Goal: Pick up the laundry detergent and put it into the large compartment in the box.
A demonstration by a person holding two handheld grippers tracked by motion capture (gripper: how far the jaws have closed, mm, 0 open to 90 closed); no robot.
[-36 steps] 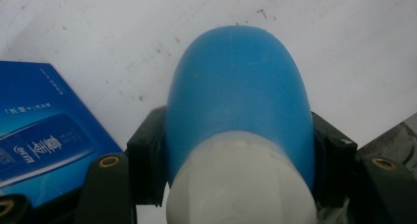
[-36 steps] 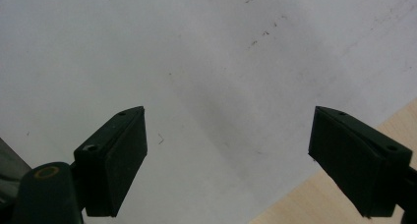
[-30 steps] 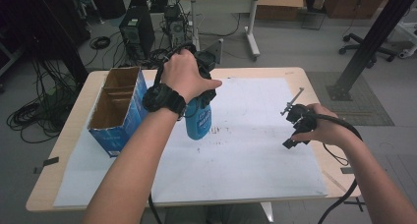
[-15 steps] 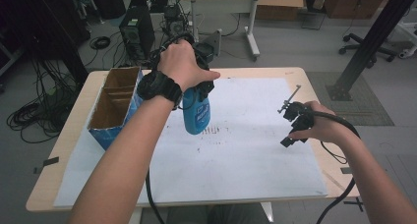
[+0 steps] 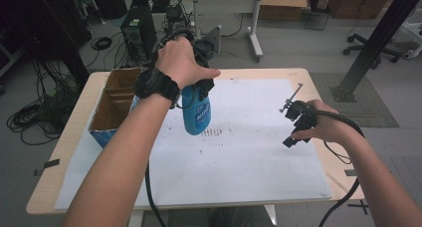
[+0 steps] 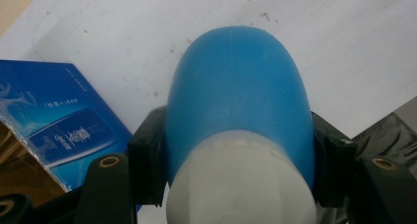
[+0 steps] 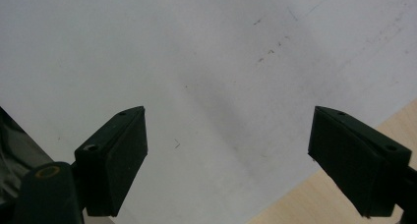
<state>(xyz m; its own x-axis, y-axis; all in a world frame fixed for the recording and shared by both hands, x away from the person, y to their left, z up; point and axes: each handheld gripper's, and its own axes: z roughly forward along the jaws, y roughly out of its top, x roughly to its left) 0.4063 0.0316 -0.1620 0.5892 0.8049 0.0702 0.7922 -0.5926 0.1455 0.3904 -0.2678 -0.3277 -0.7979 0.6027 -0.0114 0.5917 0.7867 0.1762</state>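
Your left hand-held gripper [image 5: 196, 82] clamped the blue bottle [image 5: 196, 112] above the white sheet [image 5: 249, 152] on the counter [image 5: 318, 87]. Your right hand-held gripper [image 7: 228, 160] hung with jaws apart near that sheet's edge. Cables [image 5: 35, 120] lay on the grey floor beside it.

Open cardboard box [image 5: 115, 105] w/ blue sides (left edge) on white paper sheet [image 5: 249, 162]; wooden table [image 5: 318, 82] underneath.

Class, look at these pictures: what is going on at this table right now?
A person works at a table with a gripper in each hand. The left gripper is shut on a blue bottle, holding it upright above the white sheet, beside an open cardboard box. The right gripper is open with nothing between its fingers, low over the sheet near the table's right edge.
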